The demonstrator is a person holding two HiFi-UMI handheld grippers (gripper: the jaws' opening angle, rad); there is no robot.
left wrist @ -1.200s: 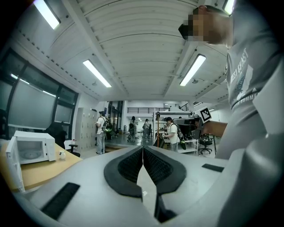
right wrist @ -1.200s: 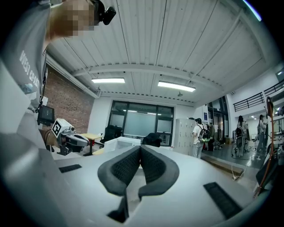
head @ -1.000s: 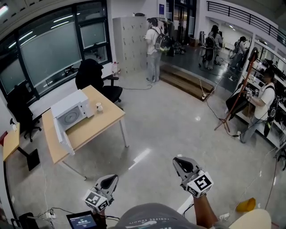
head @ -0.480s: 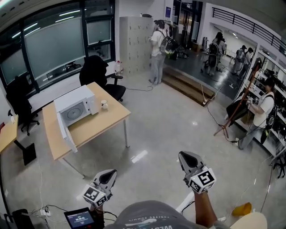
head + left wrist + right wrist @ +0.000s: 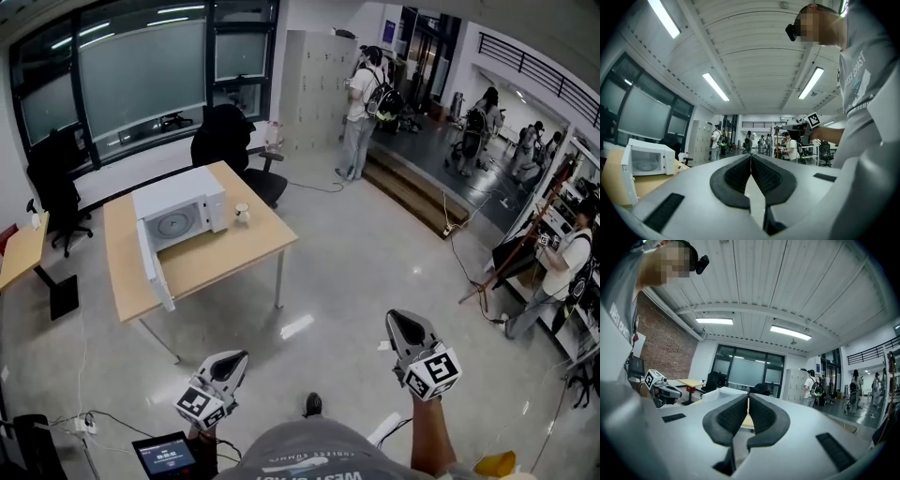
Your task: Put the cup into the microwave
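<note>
Standing cup beside an open microwave; both tools clenched on nothing.
Cup (image 5: 242,213): small, pale, upright on the wooden surface (image 5: 234,258), just right of the microwave (image 5: 178,208) and outside it. Microwave: white, set toward the surface's far end, its door (image 5: 155,279) swung wide open toward the near edge, round turntable visible in the cavity. Black chair (image 5: 230,141): behind the surface, by the windows. Left tool (image 5: 234,358): low in the head view, well apart from the surface, over bare floor, jaws pressed together at the tips with nothing between them. Right tool (image 5: 401,321): level with the left, further right, jaws likewise closed on nothing. Tablet (image 5: 167,457): at the bottom edge, near the left tool. Person with backpack (image 5: 364,108): standing at grey lockers (image 5: 314,84) at the far wall.
</note>
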